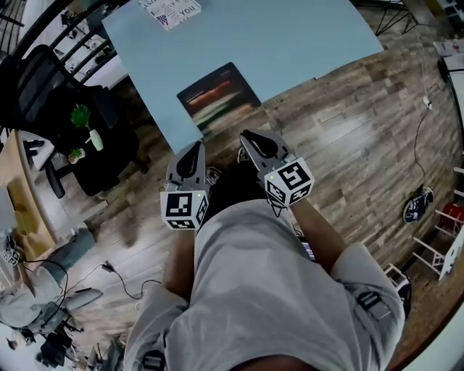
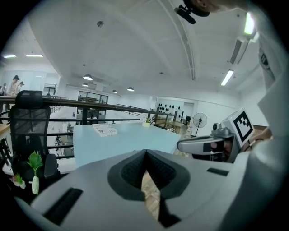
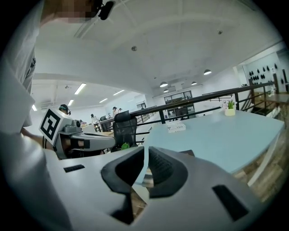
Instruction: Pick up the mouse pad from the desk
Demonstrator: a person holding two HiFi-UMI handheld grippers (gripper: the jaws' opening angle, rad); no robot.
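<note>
Item: mouse pad (image 1: pixel 219 94) — dark, rectangular, with a streaked print. It lies flat on the near corner of the pale blue desk (image 1: pixel 290 36), touched by neither gripper.

Left gripper (image 1: pixel 193 147): held in front of the person's body over the wooden floor (image 1: pixel 348 138), nose pointing to 12 o'clock. Its jaws are closed tip to tip and hold nothing. The pad sits just off its nose, toward 1 o'clock.

Right gripper (image 1: pixel 250 135): beside the left one at 3 o'clock and a little further forward. Its jaws are pressed together and empty — the pad is near, toward 11 o'clock.

Also on the desk: a printed box (image 1: pixel 170 11) at the far edge, well apart from the pad.

Beside the desk, at 10 o'clock from the grippers: a black office chair (image 1: pixel 43 83) and a small green plant (image 1: pixel 81 116) in a white vase.
</note>
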